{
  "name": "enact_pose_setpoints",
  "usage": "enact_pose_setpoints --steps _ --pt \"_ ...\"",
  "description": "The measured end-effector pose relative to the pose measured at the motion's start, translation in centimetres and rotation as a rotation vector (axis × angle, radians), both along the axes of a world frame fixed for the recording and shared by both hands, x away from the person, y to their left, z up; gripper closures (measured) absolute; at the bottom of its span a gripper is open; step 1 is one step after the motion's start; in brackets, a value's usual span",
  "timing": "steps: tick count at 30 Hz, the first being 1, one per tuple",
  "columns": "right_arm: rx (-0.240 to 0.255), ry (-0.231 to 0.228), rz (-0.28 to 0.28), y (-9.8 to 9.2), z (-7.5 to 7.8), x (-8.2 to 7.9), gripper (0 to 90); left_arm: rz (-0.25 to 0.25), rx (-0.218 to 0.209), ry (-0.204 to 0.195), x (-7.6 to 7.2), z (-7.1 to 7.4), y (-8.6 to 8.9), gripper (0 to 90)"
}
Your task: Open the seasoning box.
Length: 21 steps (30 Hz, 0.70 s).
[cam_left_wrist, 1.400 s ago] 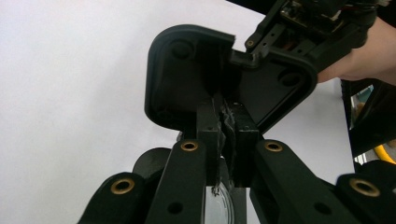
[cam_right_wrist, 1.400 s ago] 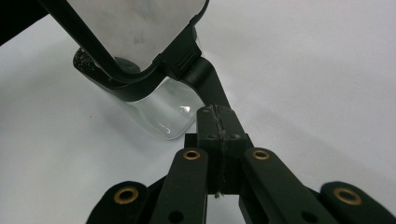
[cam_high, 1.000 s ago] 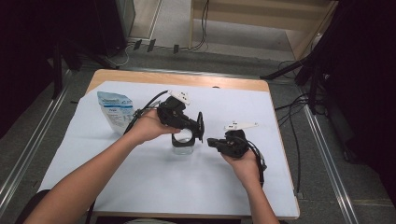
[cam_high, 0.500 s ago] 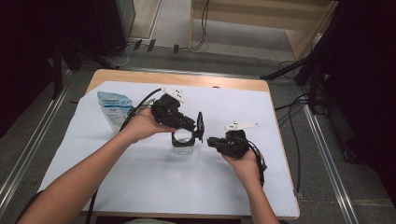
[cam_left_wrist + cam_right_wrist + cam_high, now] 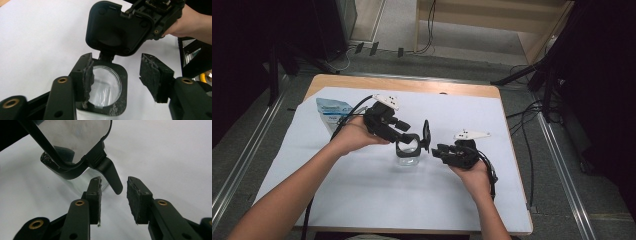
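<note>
A clear container (image 5: 407, 156) with a black rim (image 5: 124, 82) stands mid-table, its hinged black lid (image 5: 426, 135) flipped up on edge. In the left gripper view the lid (image 5: 117, 27) rises behind the open mouth. My left gripper (image 5: 118, 77) hovers over the mouth; its jaws have just been opening, with only the rim below them. My right gripper (image 5: 113, 192) sits to the container's right. Its jaws have just been opening too, and the lid's tab (image 5: 112, 176) hangs at their tips with neither pad pressing on it. In the high view both grippers (image 5: 409, 137) (image 5: 438, 150) flank the lid.
A blue and white pouch (image 5: 332, 110) lies at the back left of the white sheet (image 5: 362, 200). The wooden table edge (image 5: 412, 85) runs along the far side. Cables trail from both grippers towards the person.
The left gripper has let go of the lid, opened and drawn back to the left. The lid stays upright. The right gripper's jaws have opened while that hand kept still.
</note>
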State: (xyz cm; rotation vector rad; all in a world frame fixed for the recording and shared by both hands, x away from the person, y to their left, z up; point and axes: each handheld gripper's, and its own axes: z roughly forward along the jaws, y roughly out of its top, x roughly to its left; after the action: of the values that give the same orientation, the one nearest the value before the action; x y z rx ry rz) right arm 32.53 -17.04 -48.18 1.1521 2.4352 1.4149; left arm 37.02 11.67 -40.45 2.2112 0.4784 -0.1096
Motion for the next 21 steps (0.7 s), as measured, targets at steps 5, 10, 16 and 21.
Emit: enact_pose_setpoints --steps 5,10,16,21 --pt "-0.006 0.005 0.006 0.1 -0.1 0.1 61.7 0.010 -0.007 -0.012 -0.4 -0.1 0.7 41.6" --pt "-0.012 -0.002 0.015 0.2 -0.2 0.0 59.1 0.006 -0.022 -0.017 -0.8 -0.3 1.6 40.7" --pt "-0.019 0.001 0.015 0.3 -0.1 -0.2 58.6 0.037 -0.044 -0.019 -1.2 -0.9 3.2 39.3" --pt "-0.014 -0.009 0.009 0.4 0.2 -0.5 58.4 0.051 -0.063 -0.022 -1.6 -1.1 4.5 39.8"
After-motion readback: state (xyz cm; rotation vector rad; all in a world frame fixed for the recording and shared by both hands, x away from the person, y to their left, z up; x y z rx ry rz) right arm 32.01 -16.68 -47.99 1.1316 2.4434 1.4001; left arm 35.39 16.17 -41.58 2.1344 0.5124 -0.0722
